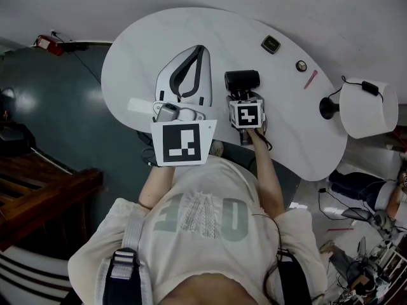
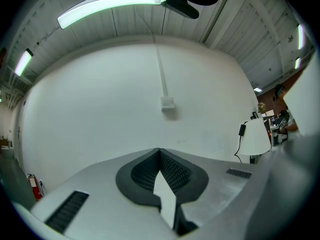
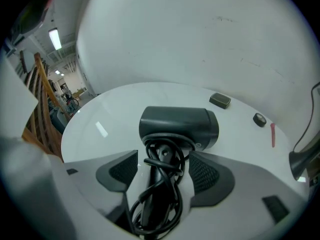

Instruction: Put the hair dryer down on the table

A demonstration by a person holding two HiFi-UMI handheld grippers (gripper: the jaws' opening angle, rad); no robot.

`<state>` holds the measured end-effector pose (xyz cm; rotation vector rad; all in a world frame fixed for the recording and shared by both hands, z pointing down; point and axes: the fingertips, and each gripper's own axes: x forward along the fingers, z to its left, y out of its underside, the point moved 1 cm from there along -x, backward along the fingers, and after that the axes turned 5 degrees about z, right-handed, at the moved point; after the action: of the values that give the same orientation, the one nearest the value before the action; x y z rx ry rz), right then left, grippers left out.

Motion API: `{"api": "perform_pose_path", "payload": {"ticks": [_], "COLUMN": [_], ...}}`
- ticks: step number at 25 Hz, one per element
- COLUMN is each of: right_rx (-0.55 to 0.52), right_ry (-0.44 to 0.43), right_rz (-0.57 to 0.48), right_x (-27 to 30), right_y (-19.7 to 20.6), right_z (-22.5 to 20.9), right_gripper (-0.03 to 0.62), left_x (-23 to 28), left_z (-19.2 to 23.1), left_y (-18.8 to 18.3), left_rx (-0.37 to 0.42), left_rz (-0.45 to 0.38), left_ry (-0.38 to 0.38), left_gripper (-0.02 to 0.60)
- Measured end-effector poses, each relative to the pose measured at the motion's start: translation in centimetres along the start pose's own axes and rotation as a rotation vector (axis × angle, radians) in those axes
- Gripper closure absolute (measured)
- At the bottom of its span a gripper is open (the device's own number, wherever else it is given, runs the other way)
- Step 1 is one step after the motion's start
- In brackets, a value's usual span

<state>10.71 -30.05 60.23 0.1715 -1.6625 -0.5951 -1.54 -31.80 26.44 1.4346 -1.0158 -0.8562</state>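
Right gripper view.
— Where's the hair dryer [image 3: 178, 126]?
— Black, lying on the white desk [image 3: 115, 114] between the right claw's [image 3: 165, 170] spread jaws, pads clear of its cord-wrapped handle.
— What's left?
— Likely only backing that claw away. Left claw [image 2: 160, 151]: closed, empty. No readable brand or label.

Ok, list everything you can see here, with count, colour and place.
Curved white table: one, white, before the person
Black hair dryer with wrapped cord: one, black, on table
Small dark rectangular case: one, dark, table's far side
Small round dark object: one, dark, right of case
Thin red stick: one, red, beside it
White-shaded lamp: one, white, table's right end
Left gripper: one, white, shut, empty
Right gripper: one, white, open astride dryer handle
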Motion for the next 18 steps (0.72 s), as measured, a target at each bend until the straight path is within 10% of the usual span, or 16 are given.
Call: {"api": "perform_pose_path", "payload": {"ticks": [11,16,18], "right_rx": [0.026,0.027,0.008], "right_ry": [0.026,0.112,0.151], "right_rz": [-0.432,-0.712,-0.809], "right_x": [-12.6,-21.4,-24.5], "right_y": [-9.3,-13.0,-13.7], "right_z": [-0.4,0.2,0.7], "right_gripper": [0.292,0.571,0.589], "left_x": [-0.4,-0.7,-0.8], "left_z": [-0.8,-1.2,-1.4], "left_y": [-0.6,-1.3,-1.6], "left_rx": [0.029,0.017,0.016], "left_rz": [-0.015,-0.037,-0.049], "left_ry": [0.03,0.05,0.059], "left_gripper": [0.575,0.575,0.575]}}
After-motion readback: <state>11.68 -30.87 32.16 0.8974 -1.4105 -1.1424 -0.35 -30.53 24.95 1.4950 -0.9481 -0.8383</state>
